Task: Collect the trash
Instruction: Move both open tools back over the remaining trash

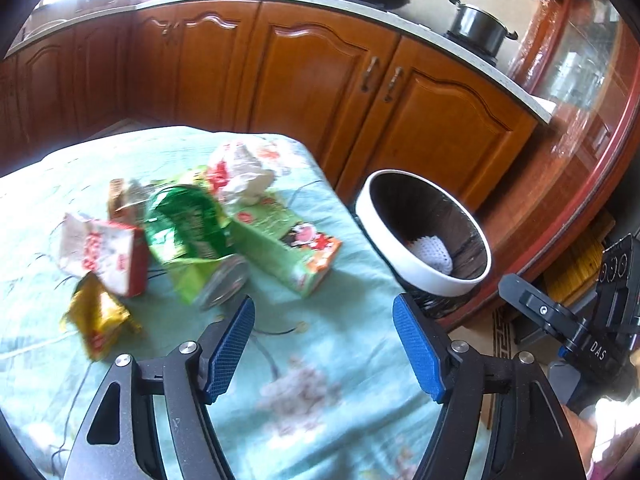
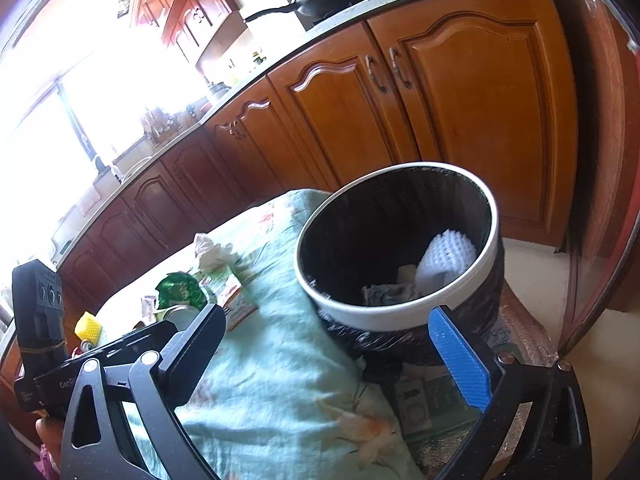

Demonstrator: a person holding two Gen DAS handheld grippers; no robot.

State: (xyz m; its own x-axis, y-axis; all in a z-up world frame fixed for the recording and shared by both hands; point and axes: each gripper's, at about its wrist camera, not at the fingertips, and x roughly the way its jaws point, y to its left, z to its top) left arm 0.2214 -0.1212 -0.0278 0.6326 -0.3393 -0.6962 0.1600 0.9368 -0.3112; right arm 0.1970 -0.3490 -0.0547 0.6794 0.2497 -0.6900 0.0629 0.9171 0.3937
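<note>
Both our tongs stand spread and empty: the left tongs (image 1: 324, 344) above the mint floral cloth (image 1: 332, 360) on the counter, the right tongs (image 2: 328, 344) before the bin (image 2: 400, 316). Trash sits heaped mid-cloth: a green wrapper (image 1: 184, 224), a red-and-white packet (image 1: 104, 256), a gold pouch (image 1: 100, 320), a green carton (image 1: 288, 248). Just off the counter's edge, the white-rimmed, black-lined bin holds white foam netting (image 2: 446, 256). Wooden cabinets (image 1: 320, 80) stand behind.

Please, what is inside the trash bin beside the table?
Inside the trash bin I see a white foam net and some crumpled paper on a black liner. What lies under them, at the bottom, is covered.
</note>
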